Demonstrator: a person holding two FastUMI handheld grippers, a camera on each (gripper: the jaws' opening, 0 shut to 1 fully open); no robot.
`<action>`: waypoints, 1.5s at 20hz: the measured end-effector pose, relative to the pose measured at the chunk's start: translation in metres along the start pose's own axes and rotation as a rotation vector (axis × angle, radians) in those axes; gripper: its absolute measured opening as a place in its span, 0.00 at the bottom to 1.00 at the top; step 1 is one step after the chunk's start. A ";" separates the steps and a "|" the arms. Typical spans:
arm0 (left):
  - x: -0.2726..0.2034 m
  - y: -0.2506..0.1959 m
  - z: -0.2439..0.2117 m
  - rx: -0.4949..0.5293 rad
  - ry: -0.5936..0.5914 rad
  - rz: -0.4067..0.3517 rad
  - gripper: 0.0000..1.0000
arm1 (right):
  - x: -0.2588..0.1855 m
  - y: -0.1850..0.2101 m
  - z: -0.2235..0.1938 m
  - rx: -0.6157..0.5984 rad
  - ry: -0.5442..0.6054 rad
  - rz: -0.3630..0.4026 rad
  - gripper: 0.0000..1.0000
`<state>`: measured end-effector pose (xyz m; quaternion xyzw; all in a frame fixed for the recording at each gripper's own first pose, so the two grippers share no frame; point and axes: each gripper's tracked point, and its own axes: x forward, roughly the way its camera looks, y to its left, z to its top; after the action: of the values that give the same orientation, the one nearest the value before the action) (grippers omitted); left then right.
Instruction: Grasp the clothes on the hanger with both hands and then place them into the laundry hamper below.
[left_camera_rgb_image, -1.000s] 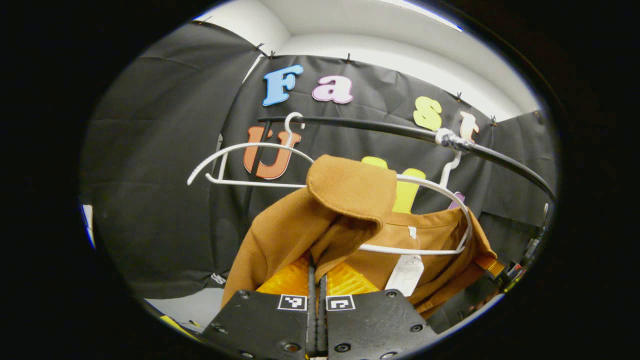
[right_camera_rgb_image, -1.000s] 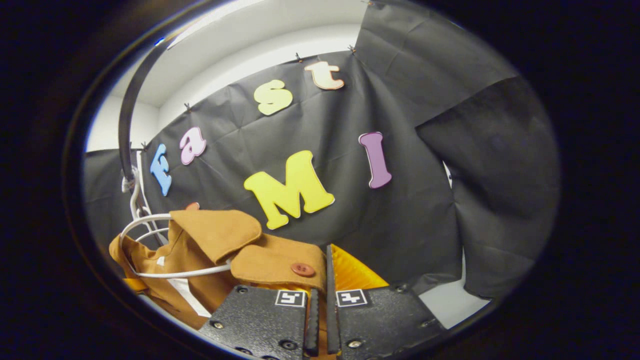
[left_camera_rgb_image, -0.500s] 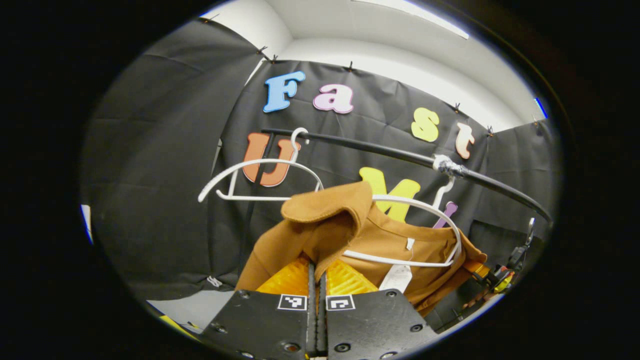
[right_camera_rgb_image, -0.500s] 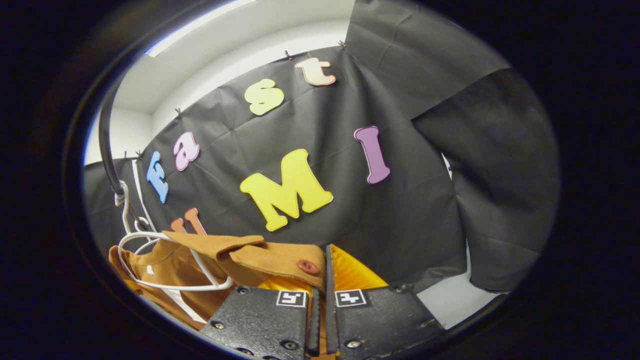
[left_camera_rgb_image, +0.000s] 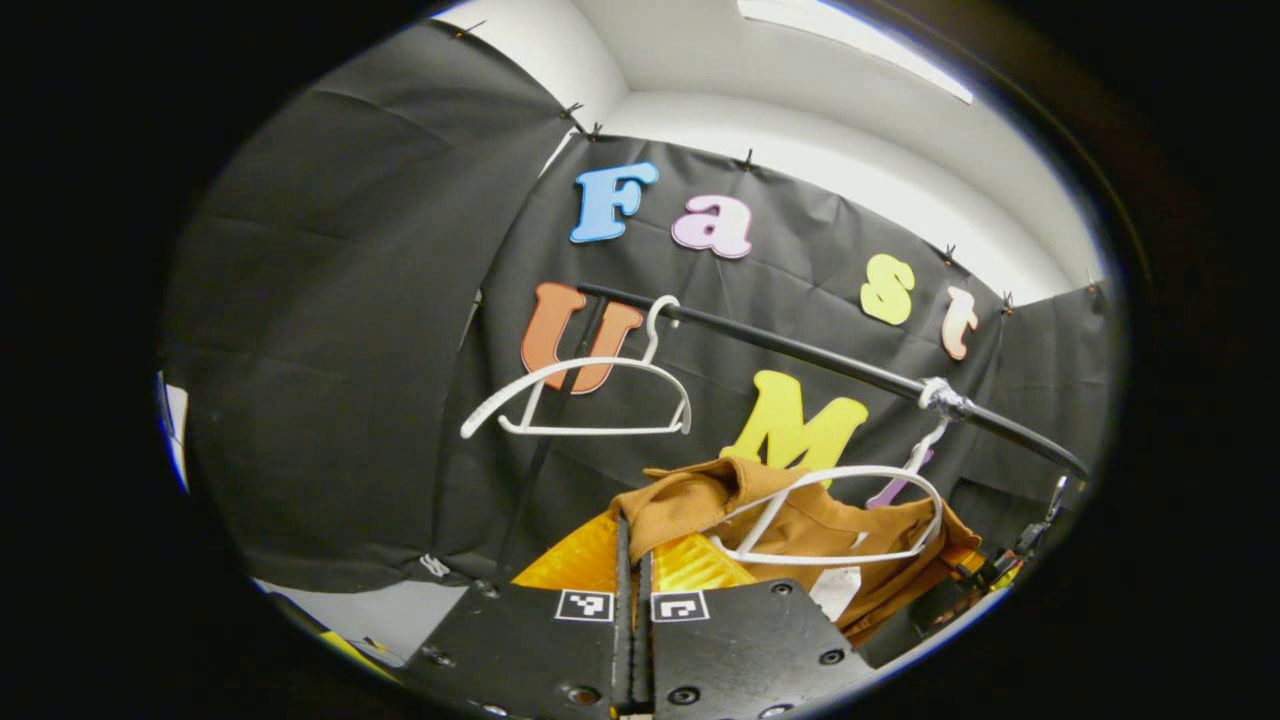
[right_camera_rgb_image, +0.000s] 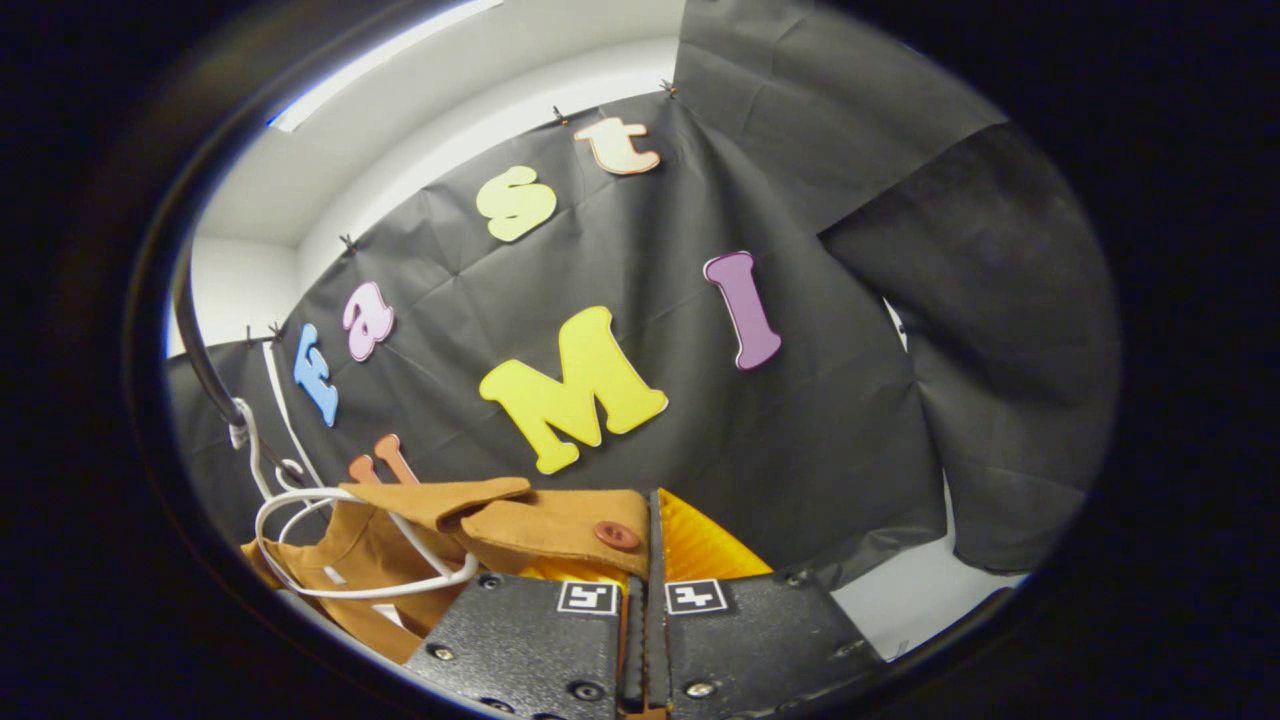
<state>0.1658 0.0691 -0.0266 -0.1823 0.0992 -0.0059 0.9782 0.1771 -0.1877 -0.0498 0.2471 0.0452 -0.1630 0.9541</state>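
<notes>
We had the left gripper (left_camera_rgb_image: 632, 560) and right gripper (right_camera_rgb_image: 645, 560) each clamped on the brown garment (left_camera_rgb_image: 800, 525), at four o'clock below the rail (left_camera_rgb_image: 800, 352), half off its hanger (left_camera_rgb_image: 850, 515); next, we judged, freeing it downward.

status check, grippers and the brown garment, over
Left gripper shut on brown garment. Right gripper shut on its buttoned edge. White hanger, on the rail, threaded through the garment, not yet clear.
</notes>
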 end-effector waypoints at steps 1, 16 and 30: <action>0.002 0.003 0.002 -0.007 0.003 -0.001 0.00 | 0.004 0.000 0.000 0.019 0.009 0.004 0.05; 0.015 0.033 -0.037 -0.130 0.122 -0.022 0.00 | 0.038 -0.024 -0.020 0.044 0.110 0.004 0.05; -0.012 0.028 -0.087 -0.067 0.201 -0.040 0.06 | 0.007 -0.064 -0.065 -0.081 0.174 -0.056 0.04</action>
<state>0.1364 0.0651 -0.1144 -0.2154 0.1932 -0.0405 0.9564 0.1620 -0.2114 -0.1368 0.2204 0.1415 -0.1658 0.9508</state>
